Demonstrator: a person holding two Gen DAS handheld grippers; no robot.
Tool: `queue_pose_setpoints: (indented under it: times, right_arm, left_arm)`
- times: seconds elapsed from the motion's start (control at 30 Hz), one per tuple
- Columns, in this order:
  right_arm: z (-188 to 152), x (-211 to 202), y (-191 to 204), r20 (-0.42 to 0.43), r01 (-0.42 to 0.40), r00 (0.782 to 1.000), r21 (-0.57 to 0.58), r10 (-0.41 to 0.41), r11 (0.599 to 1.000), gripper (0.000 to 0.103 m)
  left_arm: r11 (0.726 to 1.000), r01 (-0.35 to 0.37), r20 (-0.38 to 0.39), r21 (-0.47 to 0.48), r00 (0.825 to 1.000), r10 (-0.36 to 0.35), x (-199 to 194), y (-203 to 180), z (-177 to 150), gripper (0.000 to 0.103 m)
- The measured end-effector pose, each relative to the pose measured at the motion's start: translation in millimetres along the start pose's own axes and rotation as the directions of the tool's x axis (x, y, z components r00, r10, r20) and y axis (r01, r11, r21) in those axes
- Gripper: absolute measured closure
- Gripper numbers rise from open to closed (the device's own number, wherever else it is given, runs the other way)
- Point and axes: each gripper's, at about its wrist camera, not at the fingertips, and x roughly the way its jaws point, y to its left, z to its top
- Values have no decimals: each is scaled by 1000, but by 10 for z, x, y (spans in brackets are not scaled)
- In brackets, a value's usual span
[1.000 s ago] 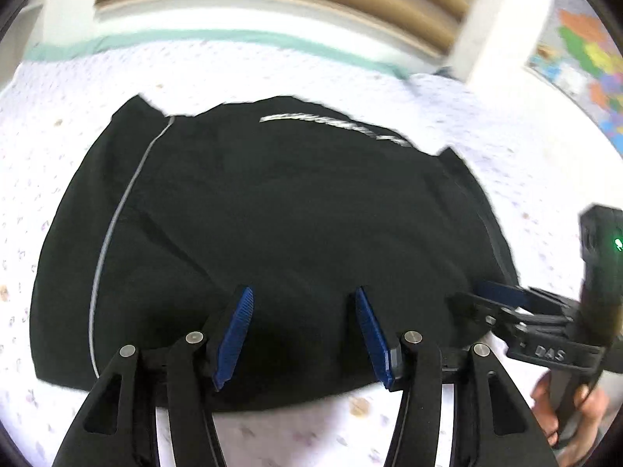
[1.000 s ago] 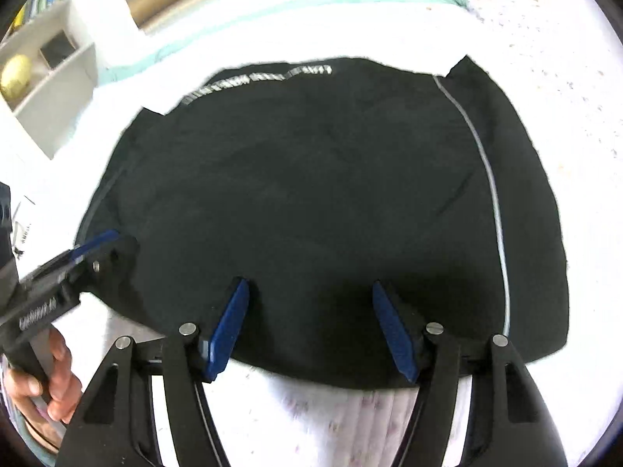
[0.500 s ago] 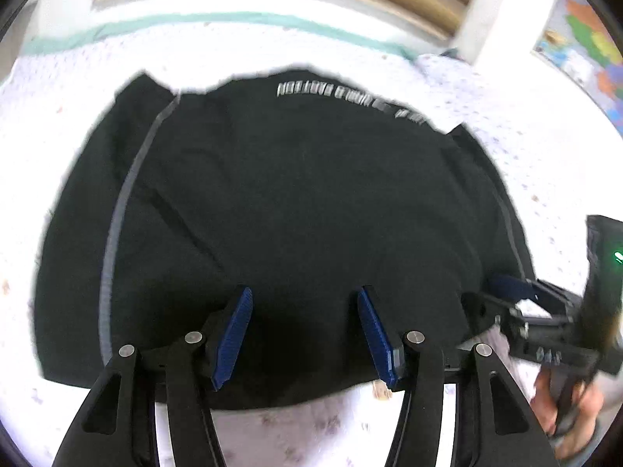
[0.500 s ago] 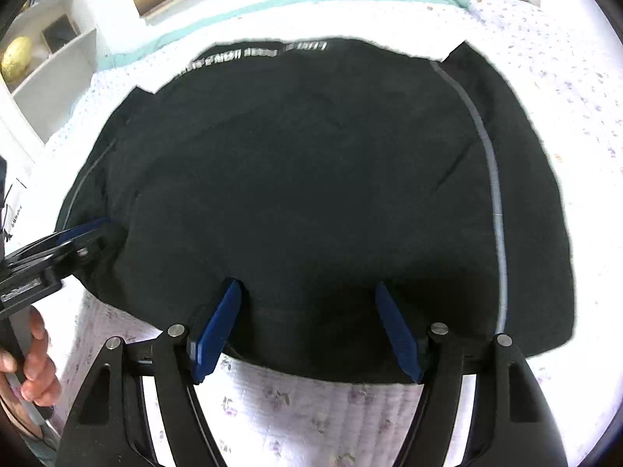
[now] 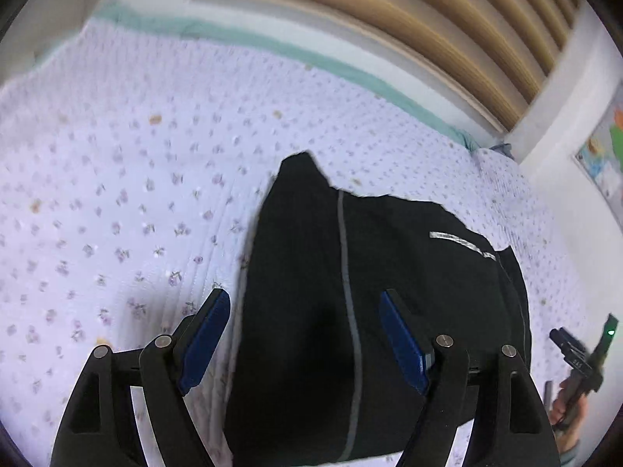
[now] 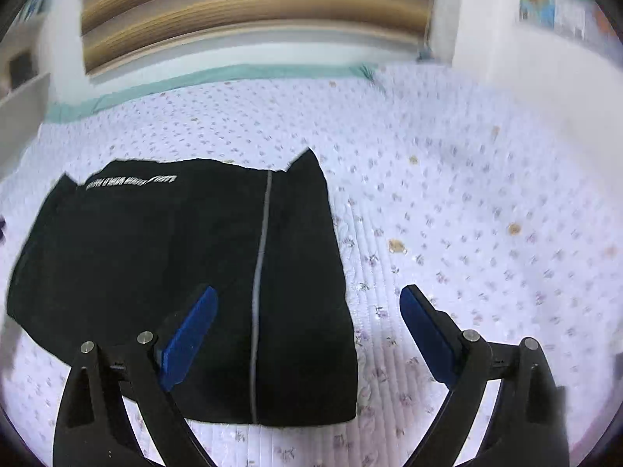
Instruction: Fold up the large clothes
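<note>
I am hovering my left tongs (image 5: 303, 334) and right tongs (image 6: 307, 330), both spread wide and holding nothing, over opposite side edges of the black striped garment (image 6: 183, 280) lying flat on the floral quilted bed (image 6: 486, 233).

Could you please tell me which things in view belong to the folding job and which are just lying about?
Job:
- black garment
- left gripper, open
- right gripper, open

Lying about:
- floral bedspread
- wall poster
- window blind

Bare bedspread (image 6: 486, 233) right of the black garment (image 6: 175, 272) — open passage.
</note>
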Motion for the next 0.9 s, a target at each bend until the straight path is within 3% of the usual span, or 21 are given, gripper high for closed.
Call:
queue_pose_setpoints:
  times: [0.07, 0.1, 0.2, 0.27, 0.37, 0.5, 0.6, 0.73, 0.77, 0.83, 0.87, 0.9]
  right_arm:
    - [-3, 108, -139, -26, -58, 998, 47, 59, 997, 8]
    - [23, 202, -230, -43, -98, 994, 78, 101, 992, 8]
    - [6, 462, -308, -87, -142, 985, 102, 151, 985, 8]
    - [3, 619, -293, -114, -171, 976, 116, 184, 978, 8]
    - [-22, 911, -330, -165, -259, 943, 185, 290, 948, 8]
    - [-97, 1177, -348, -208, -254, 930, 232, 303, 939, 7]
    - [-183, 1347, -437, -206, -337, 883, 350, 422, 874, 5]
    - [-196, 1356, -447, -207, -376, 862, 353, 463, 857, 4]
    - [-196, 1351, -420, -217, -401, 846, 345, 488, 848, 4]
    - [-212, 1366, -320, -252, -472, 792, 325, 556, 819, 3]
    - [-220, 1373, -258, -275, -483, 782, 301, 560, 822, 3]
    - [-221, 1376, -187, -296, -470, 792, 259, 533, 844, 3]
  left_arm:
    - [998, 48, -31, -49, 998, -50, 159, 155, 15, 23]
    - [990, 106, -50, -91, 993, -111, 280, 246, 9, 23]
    - [944, 226, -98, -241, 962, -255, 650, 513, -63, 23]
    - [925, 254, -96, -284, 952, -291, 743, 621, -85, 23]
    - [902, 294, -81, -317, 939, -334, 803, 706, -71, 23]
    - [890, 294, -111, -349, 930, -351, 941, 702, -5, 23]
    - [865, 337, -164, -372, 893, -418, 1096, 659, 25, 23]
    - [839, 379, -211, -389, 850, -482, 1288, 537, 60, 23]
    - [838, 376, -231, -396, 842, -487, 1353, 515, 62, 23]
    - [864, 347, -280, -365, 844, -458, 1469, 410, 77, 23]
    - [876, 338, -297, -345, 846, -443, 1497, 366, 76, 23]
    - [891, 322, -314, -322, 851, -421, 1532, 305, 76, 23]
